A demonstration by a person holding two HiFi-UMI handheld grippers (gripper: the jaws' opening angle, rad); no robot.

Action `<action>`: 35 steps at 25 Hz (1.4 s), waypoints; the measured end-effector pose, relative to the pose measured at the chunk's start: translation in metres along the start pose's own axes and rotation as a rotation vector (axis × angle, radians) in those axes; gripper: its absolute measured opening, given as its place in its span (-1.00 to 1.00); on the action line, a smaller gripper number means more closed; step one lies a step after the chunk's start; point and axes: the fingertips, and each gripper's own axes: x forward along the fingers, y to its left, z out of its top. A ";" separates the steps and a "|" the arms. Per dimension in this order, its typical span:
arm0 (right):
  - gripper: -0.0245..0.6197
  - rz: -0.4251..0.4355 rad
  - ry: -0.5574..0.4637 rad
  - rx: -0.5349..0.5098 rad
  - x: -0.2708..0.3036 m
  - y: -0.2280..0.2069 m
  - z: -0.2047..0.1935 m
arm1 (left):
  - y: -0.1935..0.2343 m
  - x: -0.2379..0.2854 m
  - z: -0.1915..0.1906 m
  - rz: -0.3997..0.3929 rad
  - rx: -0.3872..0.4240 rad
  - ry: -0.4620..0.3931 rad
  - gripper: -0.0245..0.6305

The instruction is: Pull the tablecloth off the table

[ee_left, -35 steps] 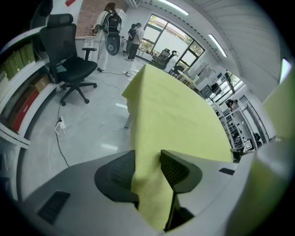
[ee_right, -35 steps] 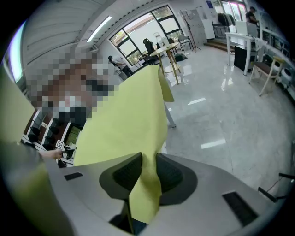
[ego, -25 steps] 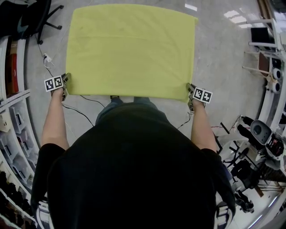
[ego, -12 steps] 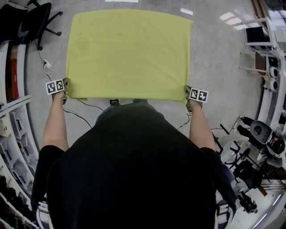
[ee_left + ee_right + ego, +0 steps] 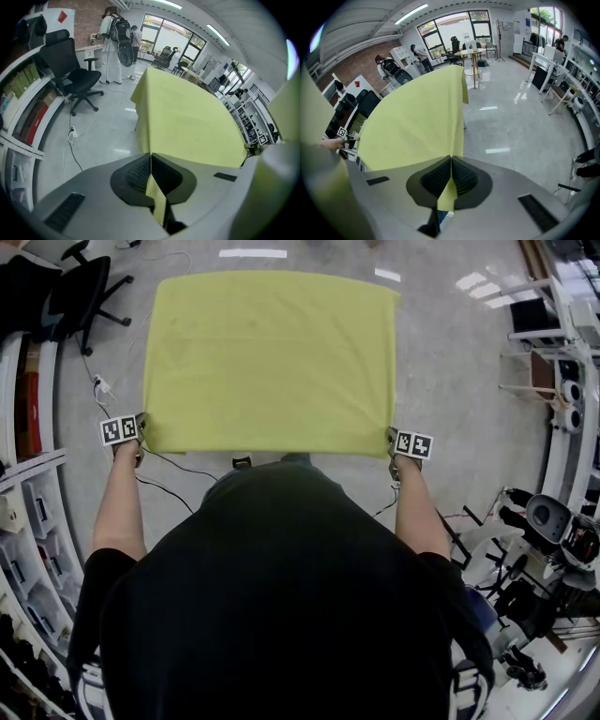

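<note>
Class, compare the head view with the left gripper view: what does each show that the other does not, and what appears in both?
Head view only: the person's forearms and black shirt, seen from above. Left gripper view only: the left gripper close up, its jaws shut on a corner of the tablecloth, and people standing near the far windows. Both: the yellow tablecloth spread over the table, and the black office chair on the floor beside it.

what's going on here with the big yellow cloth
A person stands at the near edge of a table covered by a yellow-green fabric tablecloth. The left gripper is clamped on its near left corner, the right gripper on its near right corner. The cloth lies spread over the table, not yet pulled off.
</note>
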 end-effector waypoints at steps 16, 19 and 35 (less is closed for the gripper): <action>-0.86 -0.211 -0.052 0.019 -0.051 0.034 -0.071 | 0.013 -0.054 -0.065 -0.279 0.162 -0.018 -0.86; -0.86 -0.240 -0.071 0.046 -0.062 0.047 -0.089 | 0.022 -0.065 -0.085 -0.344 0.180 -0.010 -0.86; -0.86 -0.262 -0.119 0.037 -0.099 0.055 -0.157 | 0.008 -0.095 -0.165 -0.350 0.192 -0.034 -0.86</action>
